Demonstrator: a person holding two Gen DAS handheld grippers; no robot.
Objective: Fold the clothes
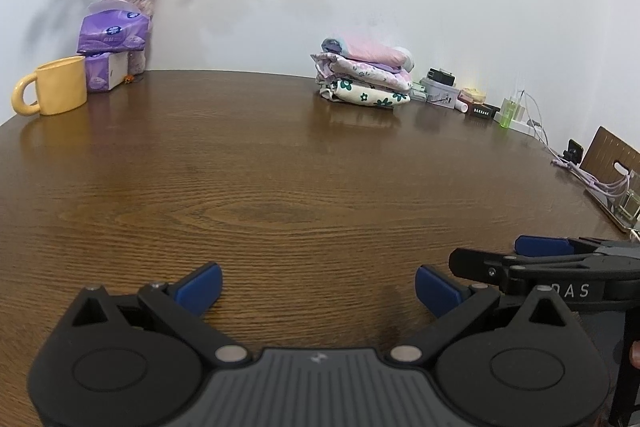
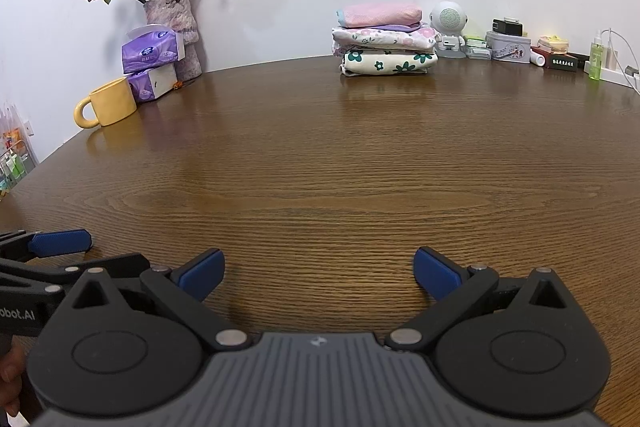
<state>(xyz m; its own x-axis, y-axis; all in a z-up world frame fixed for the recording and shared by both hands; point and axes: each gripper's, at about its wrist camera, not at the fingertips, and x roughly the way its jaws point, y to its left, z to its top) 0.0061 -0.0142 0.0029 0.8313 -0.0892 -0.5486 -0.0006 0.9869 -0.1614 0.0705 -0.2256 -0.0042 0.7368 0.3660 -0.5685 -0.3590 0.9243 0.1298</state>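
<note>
Left gripper (image 1: 318, 287) & right gripper (image 2: 318, 273): both w/ jaws spread wide, nothing held, low over the bare wooden table (image 2: 320, 167), side by side. Folded clothes stack (image 2: 386, 41) sits at the far edge by the wall, well apart from both. Risk: no unfolded garment in view; reaching for the stack could topple it. Only right view shows the white robot-shaped speaker (image 2: 450, 27) beside the stack; only left shows the chair back (image 1: 614, 157).

On the black body of the right gripper (image 1: 536, 259), seen from the left wrist view, the letters "DAS" can be read. On the left gripper (image 2: 60, 255) stands "obot.AI", its beginning cut off. Other labels are too small to read.
</note>
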